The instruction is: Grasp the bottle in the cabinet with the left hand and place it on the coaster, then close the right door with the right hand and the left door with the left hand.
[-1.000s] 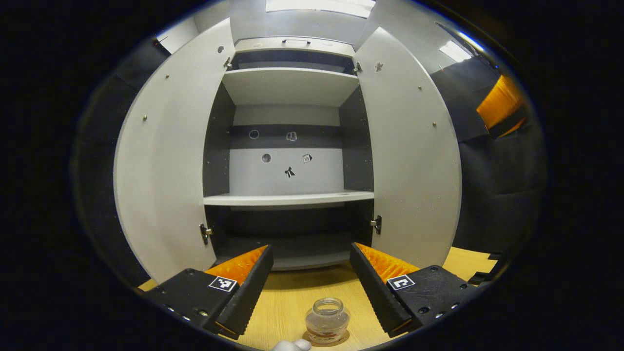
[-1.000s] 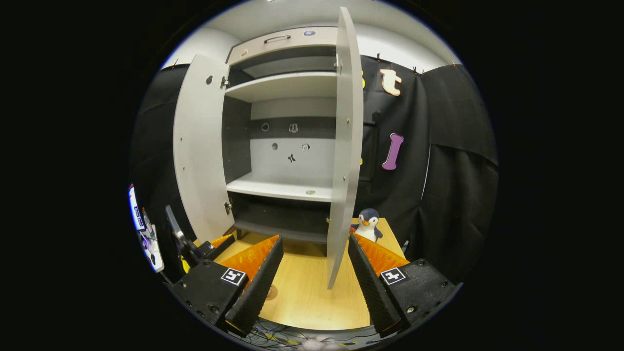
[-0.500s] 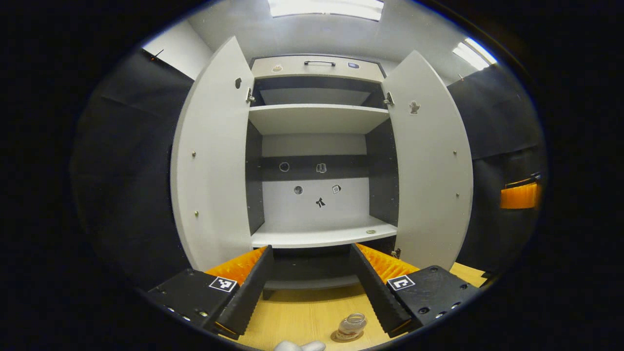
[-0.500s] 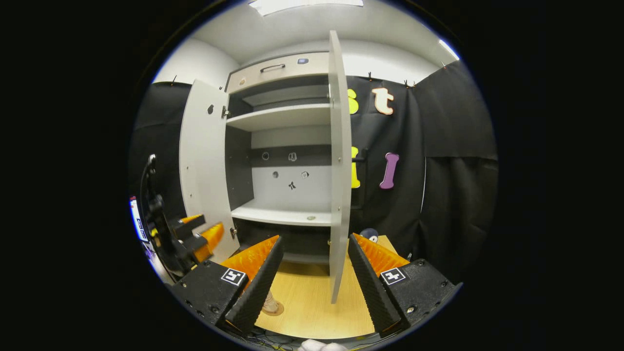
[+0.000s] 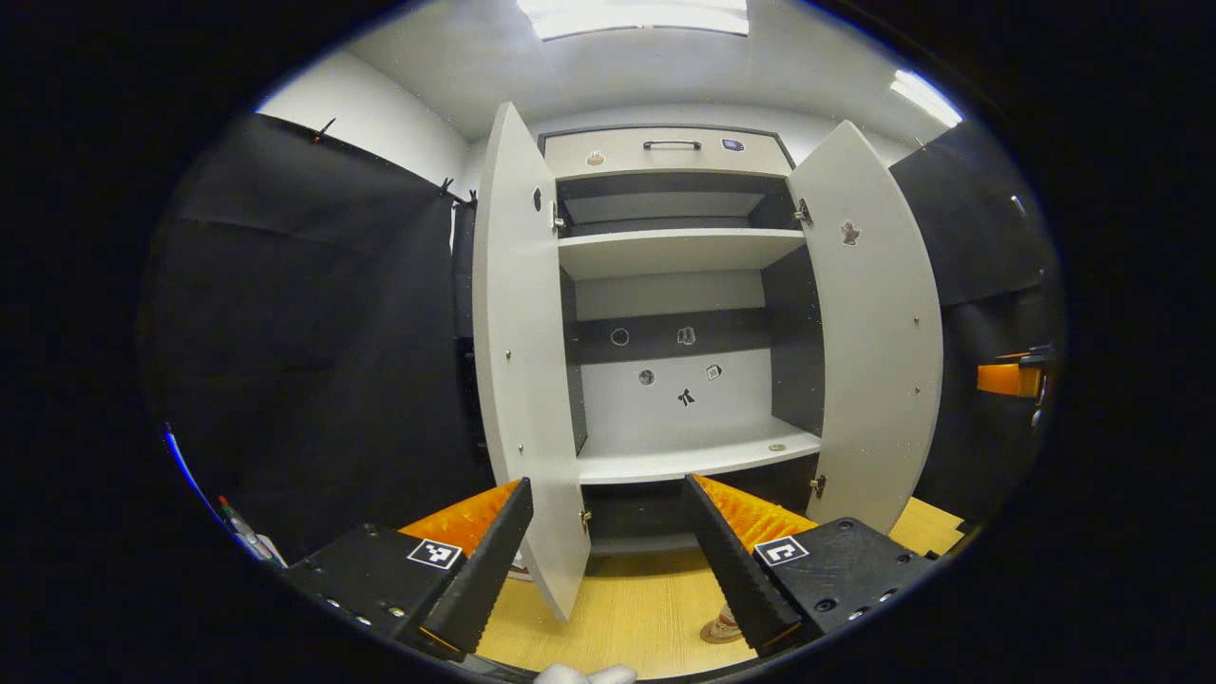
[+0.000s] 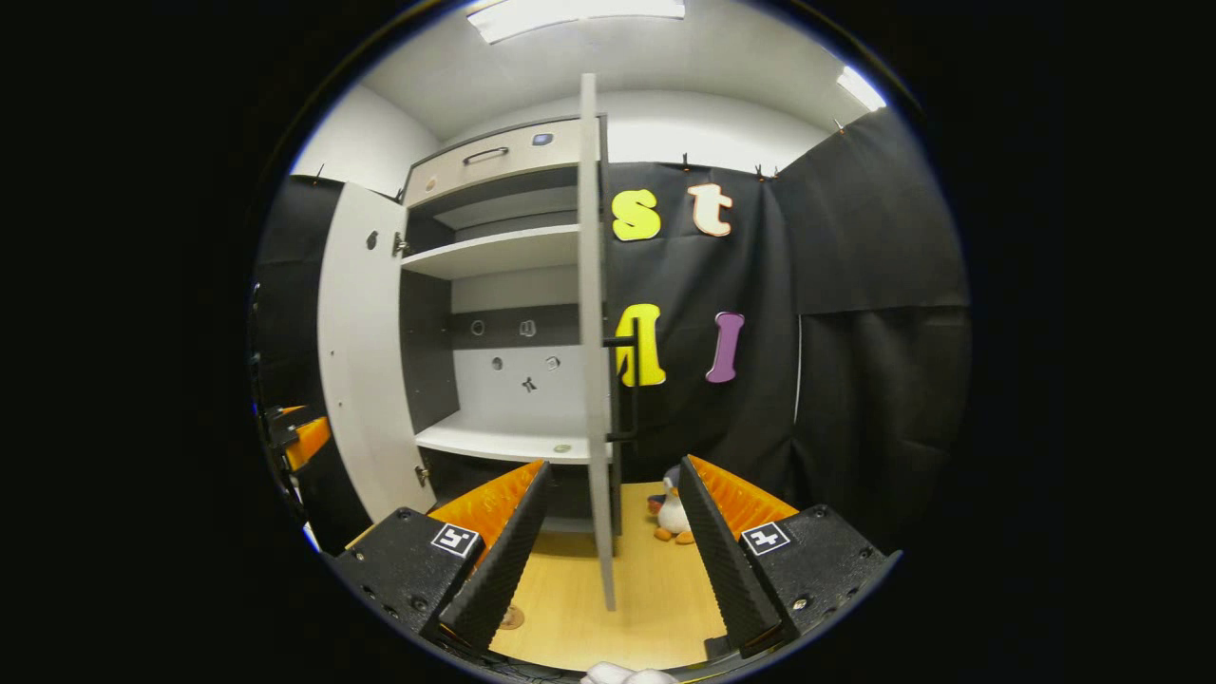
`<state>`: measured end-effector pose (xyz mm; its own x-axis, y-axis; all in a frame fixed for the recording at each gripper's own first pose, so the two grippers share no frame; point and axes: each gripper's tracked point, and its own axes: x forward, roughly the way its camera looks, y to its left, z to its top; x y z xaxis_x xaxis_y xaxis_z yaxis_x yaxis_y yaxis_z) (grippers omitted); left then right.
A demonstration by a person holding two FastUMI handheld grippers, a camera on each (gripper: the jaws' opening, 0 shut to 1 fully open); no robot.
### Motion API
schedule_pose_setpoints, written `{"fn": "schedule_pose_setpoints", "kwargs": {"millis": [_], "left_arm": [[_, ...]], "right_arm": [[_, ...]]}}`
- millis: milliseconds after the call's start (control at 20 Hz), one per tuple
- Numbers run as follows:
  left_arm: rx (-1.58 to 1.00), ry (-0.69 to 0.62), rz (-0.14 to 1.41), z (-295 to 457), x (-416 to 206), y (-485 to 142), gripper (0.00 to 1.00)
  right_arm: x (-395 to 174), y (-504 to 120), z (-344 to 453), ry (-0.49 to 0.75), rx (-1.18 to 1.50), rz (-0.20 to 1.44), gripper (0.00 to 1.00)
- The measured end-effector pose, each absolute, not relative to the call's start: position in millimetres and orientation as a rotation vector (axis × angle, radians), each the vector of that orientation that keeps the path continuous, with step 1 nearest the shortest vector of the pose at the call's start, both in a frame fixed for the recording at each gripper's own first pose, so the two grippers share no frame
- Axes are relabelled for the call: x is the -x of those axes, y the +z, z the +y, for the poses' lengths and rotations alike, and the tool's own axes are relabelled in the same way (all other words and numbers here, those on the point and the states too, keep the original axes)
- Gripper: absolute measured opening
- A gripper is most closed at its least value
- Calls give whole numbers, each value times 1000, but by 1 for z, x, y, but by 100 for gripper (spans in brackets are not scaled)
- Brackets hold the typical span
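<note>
1. Bottle (image 5: 724, 622) stands on the coaster (image 5: 717, 637) on the wooden bench (image 5: 627, 617), low in the left gripper view, partly hidden behind one finger of the left gripper (image 5: 608, 560).
2. In the right gripper view, a sliver of the coaster (image 6: 511, 617) peeks out beside a finger of the right gripper (image 6: 613, 541); the bottle itself cannot be made out there.
3. Left gripper's jaws are spread wide and grasp nothing; it hangs in front of the cabinet (image 5: 670, 152).
4. Right gripper's jaws are likewise released, with nothing between the fingers touching them.
5. Both cabinet doors stand open. The left door (image 5: 522, 380) swings out toward the left gripper, its lower edge between that gripper's fingers in the picture.
6. The right door (image 5: 879, 323) is open wide in the left gripper view. In the right gripper view the same door (image 6: 594, 361) is seen almost edge-on, with its dark handle (image 6: 629, 380) on the outer face.
7. The middle shelf (image 5: 693, 461) carries a small round disc (image 5: 777, 447) near its right end; the upper shelf (image 5: 679, 252) looks bare.
8. A toy penguin (image 6: 673, 513) sits on the bench beyond the right door.
9. The other gripper (image 6: 299, 439) shows at the left edge of the right gripper view, beside the left door.
</note>
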<state>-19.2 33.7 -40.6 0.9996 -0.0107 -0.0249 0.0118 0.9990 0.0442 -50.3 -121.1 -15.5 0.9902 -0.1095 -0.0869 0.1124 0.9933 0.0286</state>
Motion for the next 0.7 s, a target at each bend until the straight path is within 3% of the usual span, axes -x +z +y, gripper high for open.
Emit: {"fn": "schedule_pose_setpoints", "kwargs": {"millis": [350, 700], "left_arm": [[-9, -3, 18, 1, 32, -41, 96], [6, 63, 24, -25, 23, -33, 96]], "right_arm": [[-15, 4, -191, -152, -19, 65, 83], [-78, 17, -193, 22, -95, 81, 83]]}}
